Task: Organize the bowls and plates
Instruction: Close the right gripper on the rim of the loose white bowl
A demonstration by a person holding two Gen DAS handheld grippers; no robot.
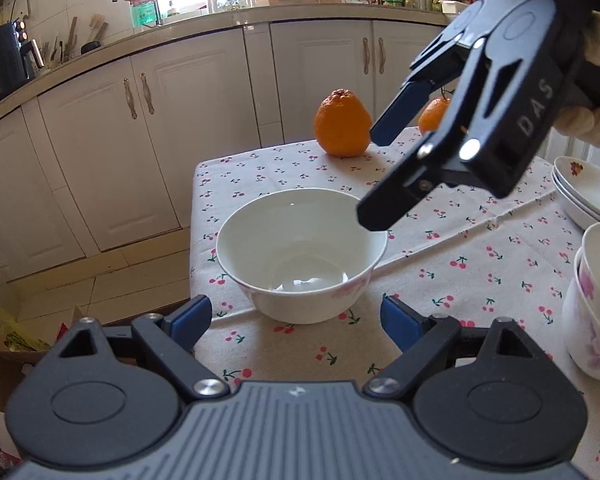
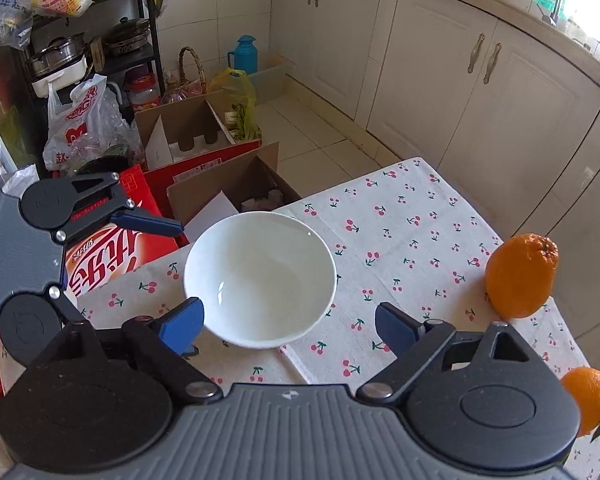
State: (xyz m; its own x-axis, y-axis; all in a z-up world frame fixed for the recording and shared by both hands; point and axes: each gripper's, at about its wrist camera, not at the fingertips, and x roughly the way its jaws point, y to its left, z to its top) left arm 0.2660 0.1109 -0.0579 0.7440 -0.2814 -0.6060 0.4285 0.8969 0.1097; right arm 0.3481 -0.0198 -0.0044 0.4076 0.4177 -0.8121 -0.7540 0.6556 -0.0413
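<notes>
Small worktop (image 2: 400,216) in cherry-print cloth, one white bowl (image 2: 260,276) on it, cream kitchen cabinets (image 1: 148,120) behind; left hand-held gripper (image 1: 296,320) and right hand-held gripper (image 2: 288,326) both gape, empty.

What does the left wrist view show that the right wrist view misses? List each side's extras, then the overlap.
Left wrist only: stacked plates, nested bowls at the right edge, and the right gripper, open and empty, above the lone bowl.
Right wrist only: cardboard boxes, a blue flask, and the left gripper, open.
Both: the lone bowl, two oranges, the cherry cloth.
</notes>
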